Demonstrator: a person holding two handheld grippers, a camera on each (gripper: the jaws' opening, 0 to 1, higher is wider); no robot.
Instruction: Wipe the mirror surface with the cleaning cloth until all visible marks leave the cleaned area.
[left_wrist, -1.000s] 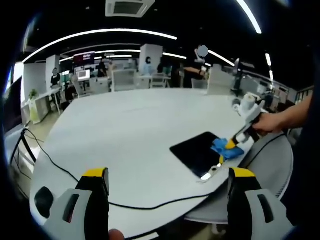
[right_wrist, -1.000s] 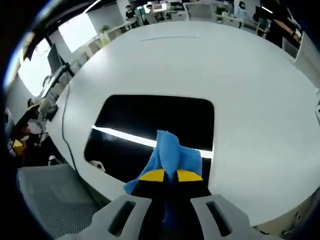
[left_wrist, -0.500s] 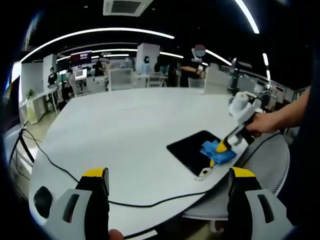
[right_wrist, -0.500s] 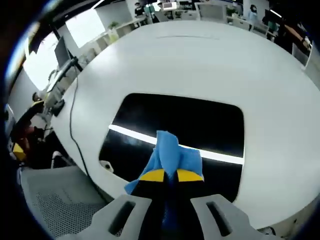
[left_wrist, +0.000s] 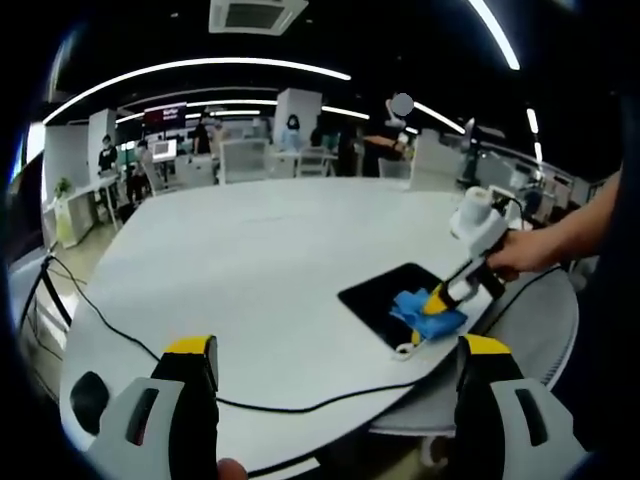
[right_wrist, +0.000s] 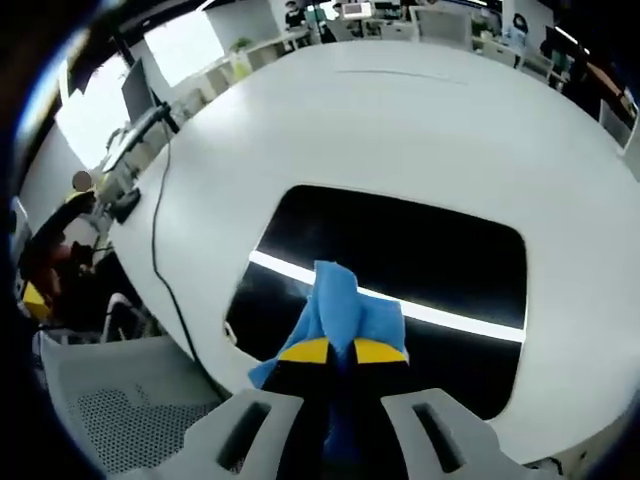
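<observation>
Right gripper (right_wrist: 342, 352) pinches cloth (right_wrist: 338, 312) on near-left part of mirror (right_wrist: 420, 262), at table (right_wrist: 400, 120) edge. Cloth soft, light; grip bunched end. Mirror rigid, fragile, slick. Left gripper (left_wrist: 335, 352) spread, idle

Table (left_wrist: 270, 250): wide bare white top across far and left parts, open to a gripper from any side. Obstacles sit at the near right edge: mirror (left_wrist: 385, 297) lies flat there, cloth (left_wrist: 425, 305) on its near end under the right gripper (left_wrist: 441, 297), jaws closed on the cloth, with a hand (left_wrist: 520, 255) and arm reaching in from the right. Black cable (left_wrist: 130, 345) runs along the near left edge and across the near side, toward the mirror. Chair (left_wrist: 530, 330) stands just off the right edge, another (right_wrist: 130, 400) below the near rim. Left gripper (left_wrist: 335, 375) hangs short of the near edge, jaws spread, nothing between them.
</observation>
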